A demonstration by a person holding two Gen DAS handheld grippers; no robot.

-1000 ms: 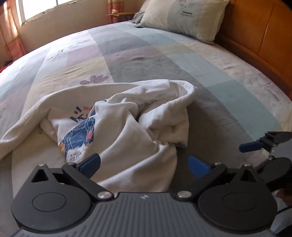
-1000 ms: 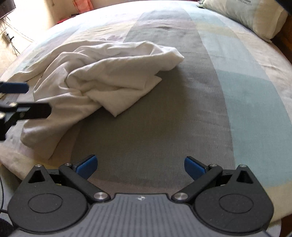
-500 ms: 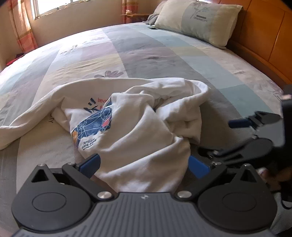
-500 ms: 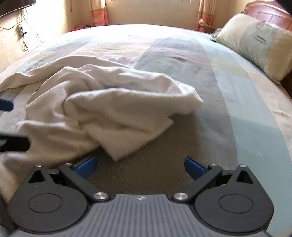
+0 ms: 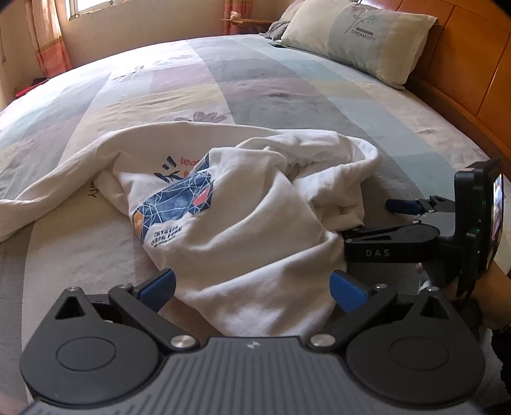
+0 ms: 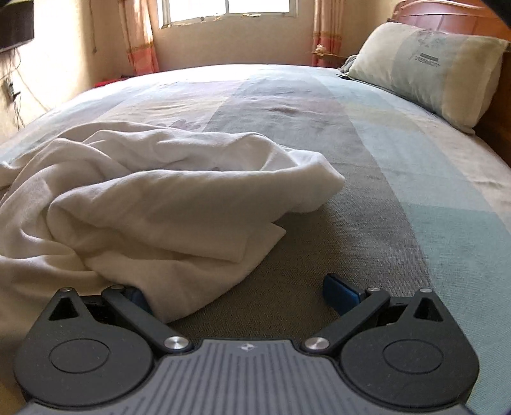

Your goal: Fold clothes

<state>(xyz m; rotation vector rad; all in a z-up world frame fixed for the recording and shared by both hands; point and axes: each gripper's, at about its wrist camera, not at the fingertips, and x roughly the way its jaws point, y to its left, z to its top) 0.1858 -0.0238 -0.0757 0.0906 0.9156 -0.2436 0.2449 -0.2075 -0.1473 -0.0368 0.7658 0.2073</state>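
A crumpled white T-shirt [image 5: 242,230] with a blue graphic print lies on the bed, one sleeve trailing off to the left. My left gripper [image 5: 254,287] is open at the shirt's near hem, and the cloth sits between its blue pads. In the left wrist view my right gripper [image 5: 377,220] comes in from the right, one finger touching the shirt's right edge. In the right wrist view the right gripper [image 6: 238,295] is open and low over the bed. A corner of the shirt [image 6: 159,207] drapes over its left pad; its right pad [image 6: 338,293] is bare.
The bed cover [image 5: 287,89] is patterned in grey, teal and cream blocks. A pillow [image 5: 361,38] leans on the wooden headboard [image 5: 463,64] at the far right. A window [image 6: 228,9] with curtains is behind the bed. A hand [image 5: 447,281] holds the right gripper.
Both grippers have closed in on the shirt. The right one dropped low to the bed, and the shirt's corner now covers its left pad. The left one moved up to the hem.
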